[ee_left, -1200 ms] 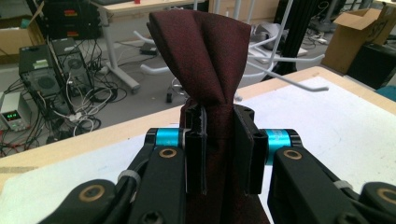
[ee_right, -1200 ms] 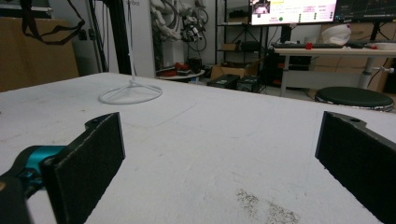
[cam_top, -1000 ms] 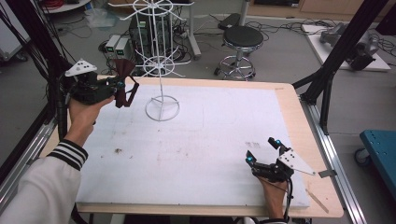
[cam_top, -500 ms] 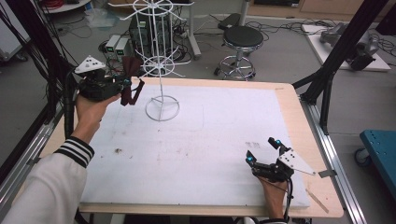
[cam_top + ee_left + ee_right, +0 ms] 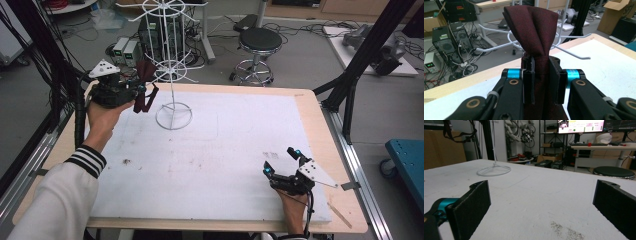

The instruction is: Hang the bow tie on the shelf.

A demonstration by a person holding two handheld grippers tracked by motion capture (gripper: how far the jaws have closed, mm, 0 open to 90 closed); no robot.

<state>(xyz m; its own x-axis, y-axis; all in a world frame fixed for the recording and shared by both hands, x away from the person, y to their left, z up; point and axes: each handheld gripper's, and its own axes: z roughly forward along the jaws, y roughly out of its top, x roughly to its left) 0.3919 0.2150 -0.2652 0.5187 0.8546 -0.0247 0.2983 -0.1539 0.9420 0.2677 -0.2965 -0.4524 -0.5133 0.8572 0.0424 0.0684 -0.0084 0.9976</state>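
One dark red folded cloth, likely a necktie (image 5: 534,32), is pinched between the jaws of the left gripper (image 5: 137,90); in the left gripper view the pads press on it from both sides, and the fabric fans out above them. In the high view the cloth (image 5: 144,92) hangs off the gripper's front at the far left corner of the table, just beside the lower wire arms of the white wire rack (image 5: 172,75). Whether cloth and wire touch cannot be told. Rack base ring (image 5: 174,116) sits on the white mat (image 5: 225,150). Right gripper (image 5: 282,167) rests low on the mat near the right front edge, well apart from the rack, jaws spread wide with nothing between them.
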